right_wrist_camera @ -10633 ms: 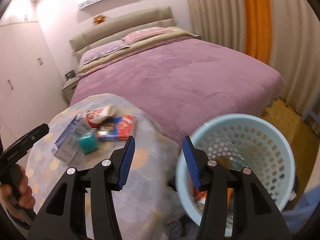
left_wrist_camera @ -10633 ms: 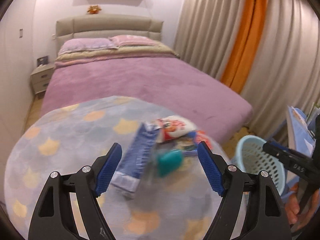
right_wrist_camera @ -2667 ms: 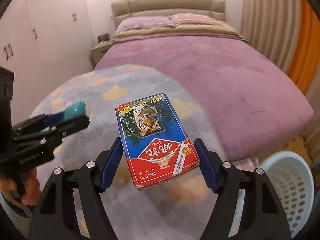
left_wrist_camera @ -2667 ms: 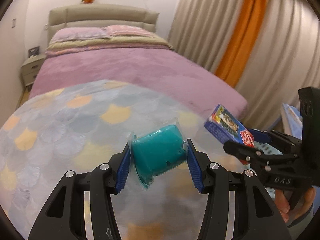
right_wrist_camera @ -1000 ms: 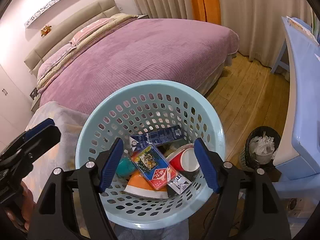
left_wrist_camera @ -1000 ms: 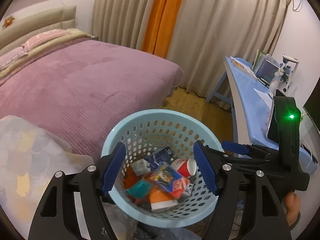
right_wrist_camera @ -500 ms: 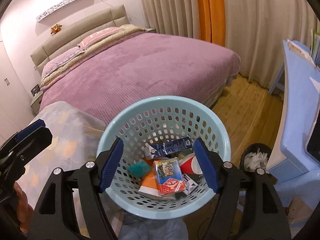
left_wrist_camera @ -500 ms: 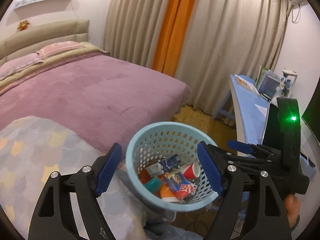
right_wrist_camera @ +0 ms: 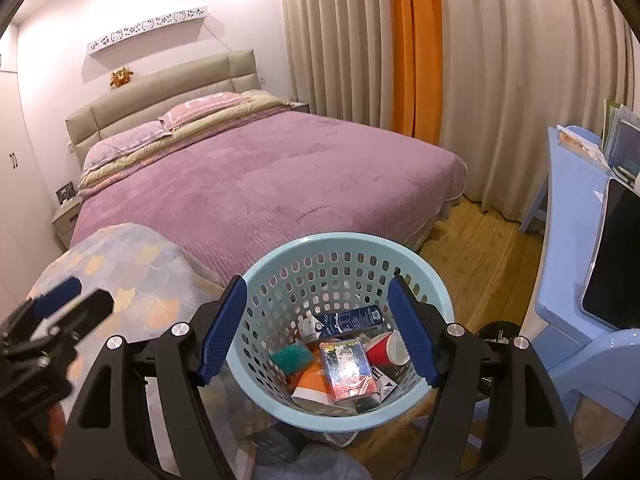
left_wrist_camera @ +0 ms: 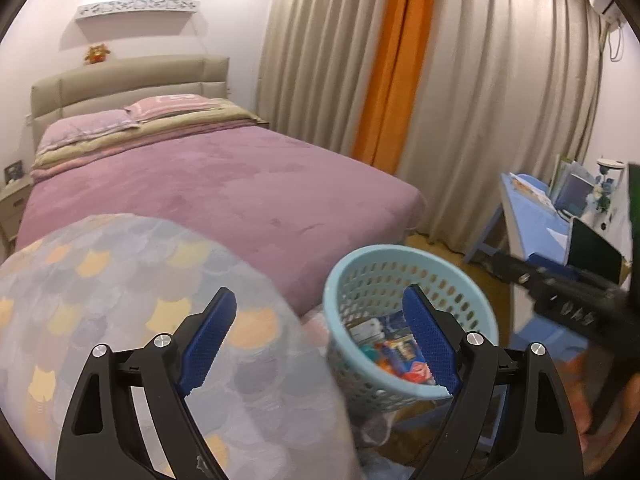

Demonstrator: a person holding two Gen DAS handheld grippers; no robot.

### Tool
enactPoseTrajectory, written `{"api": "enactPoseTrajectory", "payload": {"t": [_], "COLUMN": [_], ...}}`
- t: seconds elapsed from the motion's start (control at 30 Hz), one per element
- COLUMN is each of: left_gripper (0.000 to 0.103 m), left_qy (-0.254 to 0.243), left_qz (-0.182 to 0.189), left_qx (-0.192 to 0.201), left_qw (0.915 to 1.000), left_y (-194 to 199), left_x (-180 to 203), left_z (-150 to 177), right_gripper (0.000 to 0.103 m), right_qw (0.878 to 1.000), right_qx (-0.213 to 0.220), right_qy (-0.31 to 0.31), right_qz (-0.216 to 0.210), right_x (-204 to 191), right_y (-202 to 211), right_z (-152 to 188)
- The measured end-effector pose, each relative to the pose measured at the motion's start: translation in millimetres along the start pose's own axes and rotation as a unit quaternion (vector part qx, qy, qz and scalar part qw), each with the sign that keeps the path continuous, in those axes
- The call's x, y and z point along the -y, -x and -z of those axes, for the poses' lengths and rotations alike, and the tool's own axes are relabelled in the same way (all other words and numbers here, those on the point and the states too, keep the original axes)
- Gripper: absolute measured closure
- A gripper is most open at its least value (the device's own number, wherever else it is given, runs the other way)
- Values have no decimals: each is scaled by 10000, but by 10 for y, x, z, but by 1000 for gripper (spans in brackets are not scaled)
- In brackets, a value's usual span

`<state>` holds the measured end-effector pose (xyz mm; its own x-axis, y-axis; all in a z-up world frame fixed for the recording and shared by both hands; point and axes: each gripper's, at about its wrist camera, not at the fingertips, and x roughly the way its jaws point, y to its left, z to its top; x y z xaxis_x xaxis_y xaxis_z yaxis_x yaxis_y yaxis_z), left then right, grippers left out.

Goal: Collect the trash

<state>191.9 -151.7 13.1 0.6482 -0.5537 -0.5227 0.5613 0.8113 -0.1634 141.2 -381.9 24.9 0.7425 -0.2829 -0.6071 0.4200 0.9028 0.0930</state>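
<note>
Beside the bed: basket [right_wrist_camera: 434, 296] on the floor, trash [right_wrist_camera: 348, 368] inside.
Left gripper [left_wrist_camera: 324, 336] empty, jaws opening above the blanket [left_wrist_camera: 100, 280]; right gripper [right_wrist_camera: 316, 328] wide apart, empty, over the basket.

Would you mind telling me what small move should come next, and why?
Probably swing the left gripper back over the blanket to look for leftovers: its jaws are opening with nothing between them, the right gripper is empty too, and the trash sits in the basket.
</note>
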Motion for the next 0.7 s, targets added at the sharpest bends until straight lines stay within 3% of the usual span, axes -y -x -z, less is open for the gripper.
{"api": "enactPoseTrajectory", "payload": {"t": [0.47,0.7], "left_gripper": [19,13], "left_qy": [18,-56], "left_qz": [-649,-853], "left_qx": [284,288], "left_qw": [9975,9959], "left_y": [-151,-149], "left_x": [-334,-339], "left_z": [378,420], "right_gripper": [34,34], "right_qw": [9994,9990], "right_qx": [210,196], "right_qy": [-51,-85], "right_qz": [288,394], "right_x": [-142,-154], "right_y": [-57,-104], "right_z": [168,224]}}
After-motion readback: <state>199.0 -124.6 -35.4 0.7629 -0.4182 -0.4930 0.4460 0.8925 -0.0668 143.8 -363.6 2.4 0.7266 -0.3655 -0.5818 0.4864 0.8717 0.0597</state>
